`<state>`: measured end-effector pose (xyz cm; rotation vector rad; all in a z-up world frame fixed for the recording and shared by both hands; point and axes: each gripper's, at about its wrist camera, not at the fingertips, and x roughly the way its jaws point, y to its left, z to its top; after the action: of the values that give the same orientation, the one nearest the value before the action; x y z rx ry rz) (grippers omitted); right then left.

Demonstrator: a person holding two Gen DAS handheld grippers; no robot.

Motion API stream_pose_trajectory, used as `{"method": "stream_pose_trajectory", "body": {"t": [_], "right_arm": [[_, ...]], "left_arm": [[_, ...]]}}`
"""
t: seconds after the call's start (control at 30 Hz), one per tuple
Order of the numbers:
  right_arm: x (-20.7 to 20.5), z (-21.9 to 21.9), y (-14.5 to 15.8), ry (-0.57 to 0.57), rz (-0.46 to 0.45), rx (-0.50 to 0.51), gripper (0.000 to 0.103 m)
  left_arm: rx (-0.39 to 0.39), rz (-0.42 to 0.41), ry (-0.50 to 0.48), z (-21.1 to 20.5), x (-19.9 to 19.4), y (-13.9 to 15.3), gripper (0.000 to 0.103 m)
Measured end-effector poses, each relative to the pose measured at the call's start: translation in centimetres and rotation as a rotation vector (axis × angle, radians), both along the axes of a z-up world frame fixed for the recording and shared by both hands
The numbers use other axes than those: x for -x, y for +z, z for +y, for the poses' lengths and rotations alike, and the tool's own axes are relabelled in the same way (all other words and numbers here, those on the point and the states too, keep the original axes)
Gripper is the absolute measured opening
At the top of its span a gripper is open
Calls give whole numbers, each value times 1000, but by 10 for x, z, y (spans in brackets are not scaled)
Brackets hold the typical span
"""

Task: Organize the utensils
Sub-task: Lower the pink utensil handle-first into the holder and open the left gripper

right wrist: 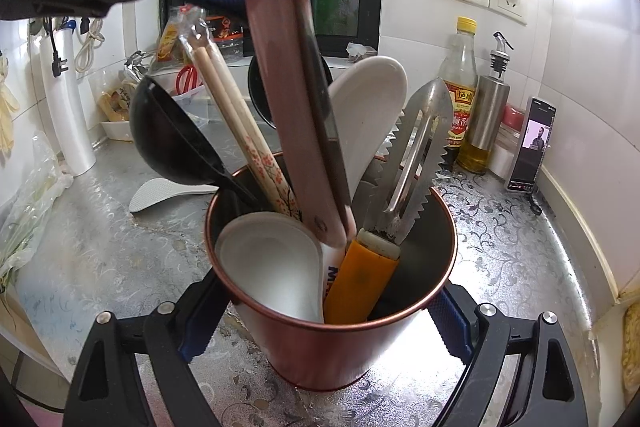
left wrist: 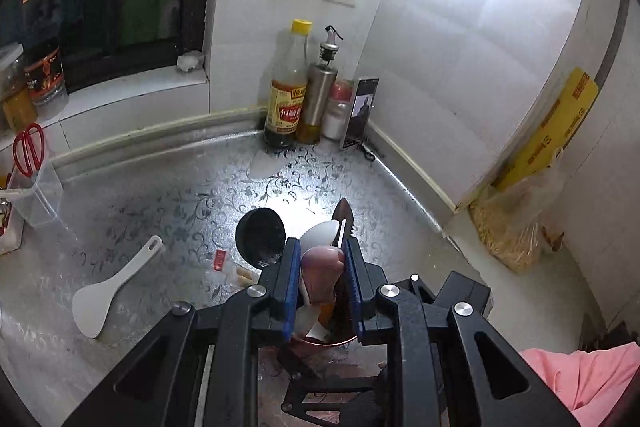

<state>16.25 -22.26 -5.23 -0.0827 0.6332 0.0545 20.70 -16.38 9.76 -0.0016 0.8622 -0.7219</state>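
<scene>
The copper cup [right wrist: 332, 327] stands on the patterned steel counter [right wrist: 500, 235], toward its near edge, and it is crowded. Inside lean a black ladle [right wrist: 176, 135], a sleeve of chopsticks [right wrist: 240, 115], a white rice paddle [right wrist: 368, 107] at the back, a second white spoon [right wrist: 276, 259] low at the front, and an orange-handled peeler [right wrist: 416, 155] with a toothed steel blade on the right. These leave only a narrow slot in the middle.

In that slot goes a pink-handled knife [right wrist: 296, 131]: its handle end is down inside the cup, between the chopsticks and the peeler, touching the front spoon's rim, and the dark blade rises up and to the left.

The left claw [left wrist: 323, 267] is closed narrow on the knife, its blue pads [left wrist: 294, 267] pressing either side of the pink part, directly above the cup.

The right claw [right wrist: 324, 343] is clamped on the cup from outside, one blue pad on each side of its wall, low down.

On the counter left of the cup lies a loose white paddle [left wrist: 116, 291], well apart, with a small red packet [left wrist: 219, 260] nearer. In the far corner stand a sauce bottle [left wrist: 286, 91], an oil can [left wrist: 318, 95], a red-capped jar [left wrist: 338, 111] and a phone [left wrist: 360, 113] leaning on the wall. At the left edge a clear holder [left wrist: 38, 195] carries red scissors [left wrist: 28, 149]. A pink sleeve [left wrist: 592, 383] shows lower right.
</scene>
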Motion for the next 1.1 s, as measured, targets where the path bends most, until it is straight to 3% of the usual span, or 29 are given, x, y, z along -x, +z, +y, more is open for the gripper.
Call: {"method": "stream_pose_trajectory", "body": {"t": [0.67, 0.87, 1.1], "right_arm": [[-1, -2, 0, 7, -1, 2, 92], [-1, -2, 0, 7, -1, 2, 92], [-1, -2, 0, 7, 0, 2, 92]], "left_arm": [[-45, 63, -15, -10, -5, -17, 23], [-43, 70, -20, -10, -4, -15, 32], [-24, 47, -27, -5, 1, -5, 32]]}}
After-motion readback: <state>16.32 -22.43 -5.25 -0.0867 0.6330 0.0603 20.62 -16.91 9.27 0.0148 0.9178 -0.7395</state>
